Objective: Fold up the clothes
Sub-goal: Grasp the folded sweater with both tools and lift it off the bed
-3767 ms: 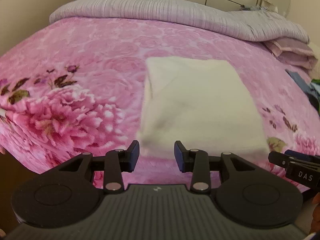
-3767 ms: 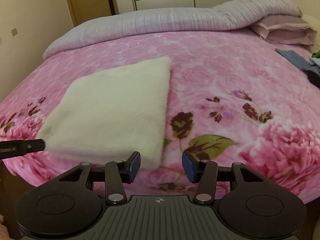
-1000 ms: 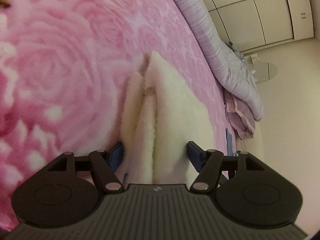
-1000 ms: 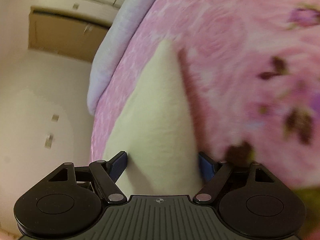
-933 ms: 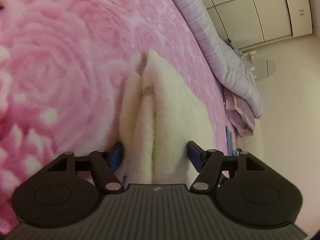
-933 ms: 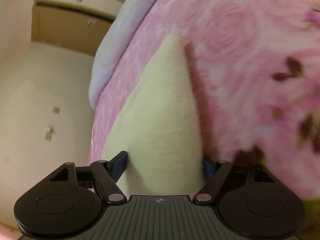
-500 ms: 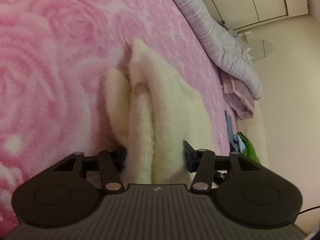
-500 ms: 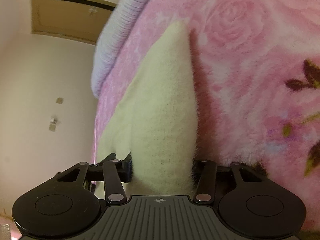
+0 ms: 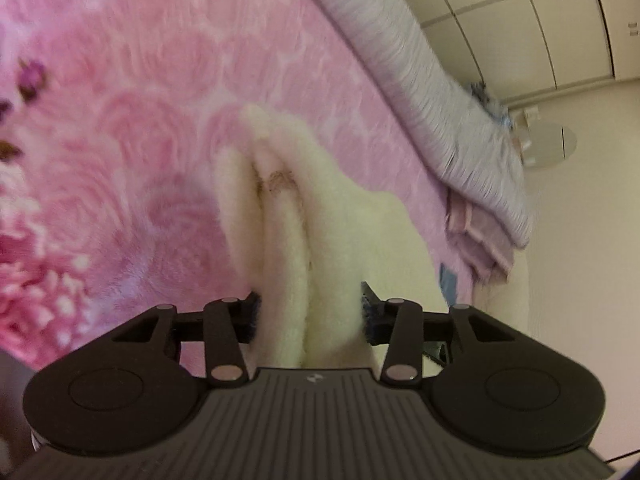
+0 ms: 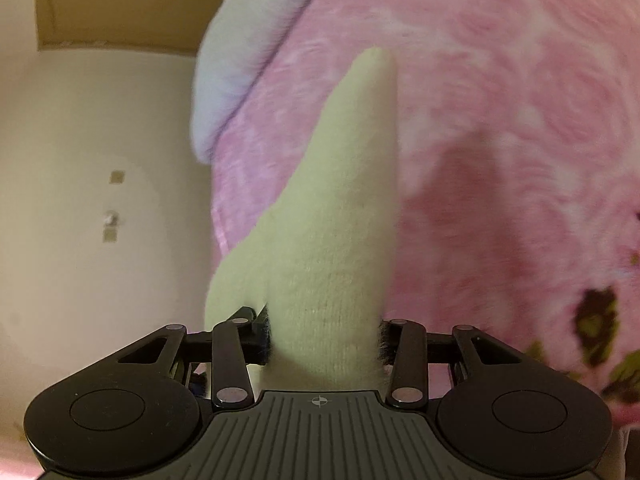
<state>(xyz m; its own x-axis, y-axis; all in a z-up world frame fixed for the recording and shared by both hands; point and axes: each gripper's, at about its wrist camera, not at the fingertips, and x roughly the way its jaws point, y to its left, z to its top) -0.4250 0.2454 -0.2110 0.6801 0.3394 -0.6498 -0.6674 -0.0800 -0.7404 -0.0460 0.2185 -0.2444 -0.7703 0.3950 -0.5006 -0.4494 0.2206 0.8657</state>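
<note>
A folded cream fleece garment point(image 9: 320, 208) is raised off the pink floral bedspread point(image 9: 120, 100) at its near edge. My left gripper point(image 9: 308, 314) pinches one thick bunched end, jaws still closing, pads sunk into the fleece layers. A brownish trim point(image 9: 278, 180) shows in the fold. In the right wrist view the same cream garment point(image 10: 340, 208) rises from my right gripper point(image 10: 324, 340), whose jaws are also still closing and squeeze the other end. The far edge of the garment still rests on the pink bedspread point(image 10: 500, 100).
A grey striped quilt point(image 9: 420, 80) is rolled along the head of the bed, with pink pillows point(image 9: 476, 240) and a blue cloth point(image 9: 448, 280) beside it. White wardrobe doors point(image 9: 520, 20) stand behind. The right wrist view shows a cream wall point(image 10: 100, 200) and a wooden door point(image 10: 120, 8).
Both grippers closed on the ends of the cream garment and rose, lifting its near edge off the bedspread. The bed now looks farther below in both views.
</note>
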